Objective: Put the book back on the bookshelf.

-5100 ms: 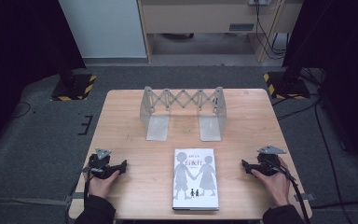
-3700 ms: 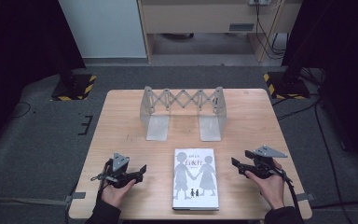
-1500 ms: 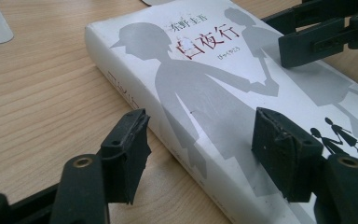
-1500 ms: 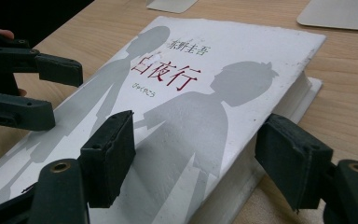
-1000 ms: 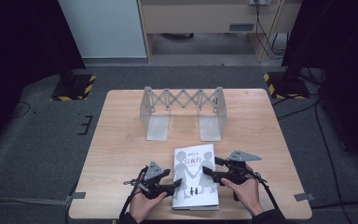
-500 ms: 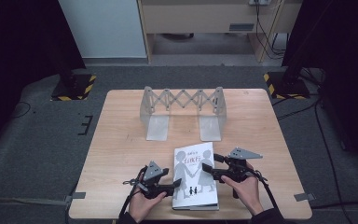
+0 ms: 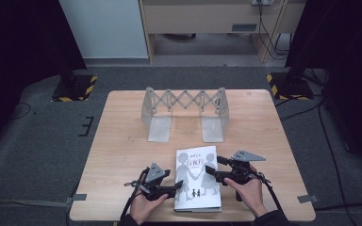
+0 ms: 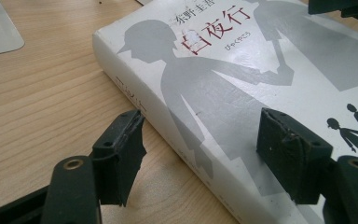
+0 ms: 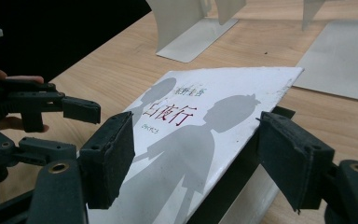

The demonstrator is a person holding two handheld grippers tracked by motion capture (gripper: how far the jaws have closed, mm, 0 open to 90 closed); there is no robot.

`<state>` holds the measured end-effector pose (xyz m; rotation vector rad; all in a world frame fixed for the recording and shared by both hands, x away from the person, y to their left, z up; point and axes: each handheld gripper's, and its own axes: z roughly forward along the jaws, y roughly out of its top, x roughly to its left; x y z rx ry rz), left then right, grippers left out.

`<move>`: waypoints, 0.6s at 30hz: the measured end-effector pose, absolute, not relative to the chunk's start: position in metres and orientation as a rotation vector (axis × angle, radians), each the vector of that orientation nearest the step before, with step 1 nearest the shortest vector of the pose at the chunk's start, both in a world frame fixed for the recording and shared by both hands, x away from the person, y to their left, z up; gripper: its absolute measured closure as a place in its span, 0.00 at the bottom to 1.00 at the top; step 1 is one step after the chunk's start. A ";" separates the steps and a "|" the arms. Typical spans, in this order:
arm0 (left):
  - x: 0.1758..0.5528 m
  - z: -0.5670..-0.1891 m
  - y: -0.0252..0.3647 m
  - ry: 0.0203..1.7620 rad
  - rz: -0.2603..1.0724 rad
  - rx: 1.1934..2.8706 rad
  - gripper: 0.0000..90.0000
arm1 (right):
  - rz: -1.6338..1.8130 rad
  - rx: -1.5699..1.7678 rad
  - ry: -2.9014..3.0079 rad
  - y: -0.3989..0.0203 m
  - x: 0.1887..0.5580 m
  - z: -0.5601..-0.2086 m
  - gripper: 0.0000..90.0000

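Note:
A white book (image 7: 197,179) with grey silhouettes and red title characters lies flat near the table's front edge. My left gripper (image 7: 178,189) is at its spine side. In the left gripper view the left gripper (image 8: 200,144) straddles the spine (image 8: 177,140), one pad on the wood and one over the cover, neither pressing. Its jaws have just been opening. My right gripper (image 7: 212,171) is at the opposite long edge. In the right gripper view the cover (image 9: 186,135) is tilted up off the pages between the open jaws of the right gripper (image 9: 193,144), its edge against one pad.
A grey metal accordion book rack (image 7: 186,101) stands at the table's middle back on two flat base plates (image 7: 159,128) (image 7: 213,129). Bare wooden table (image 7: 122,155) lies on either side of the book. Dark floor surrounds the table.
Since the oldest frames both grippers have come in from the table's sides to the book's two long edges. Over the last second neither hand has shifted.

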<state>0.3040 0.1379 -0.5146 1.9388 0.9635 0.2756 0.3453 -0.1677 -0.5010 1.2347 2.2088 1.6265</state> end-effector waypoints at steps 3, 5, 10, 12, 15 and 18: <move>0.304 -0.515 0.138 0.965 0.274 1.941 0.34 | 1.610 1.243 2.221 -0.169 0.347 -0.502 0.34; 0.304 -0.515 0.138 0.963 0.281 1.953 0.34 | 1.578 1.250 2.240 -0.170 0.349 -0.507 0.35; 0.304 -0.516 0.138 0.962 0.283 1.954 0.34 | 1.467 1.254 2.320 -0.172 0.349 -0.523 0.32; 0.303 -0.516 0.138 0.961 0.285 1.954 0.34 | 1.484 1.274 2.322 -0.172 0.347 -0.526 0.32; 0.302 -0.515 0.139 0.961 0.307 1.959 0.35 | 1.511 1.289 2.332 -0.172 0.345 -0.528 0.31; 0.303 -0.515 0.141 0.968 0.311 1.958 0.36 | 1.523 1.282 2.343 -0.169 0.344 -0.529 0.31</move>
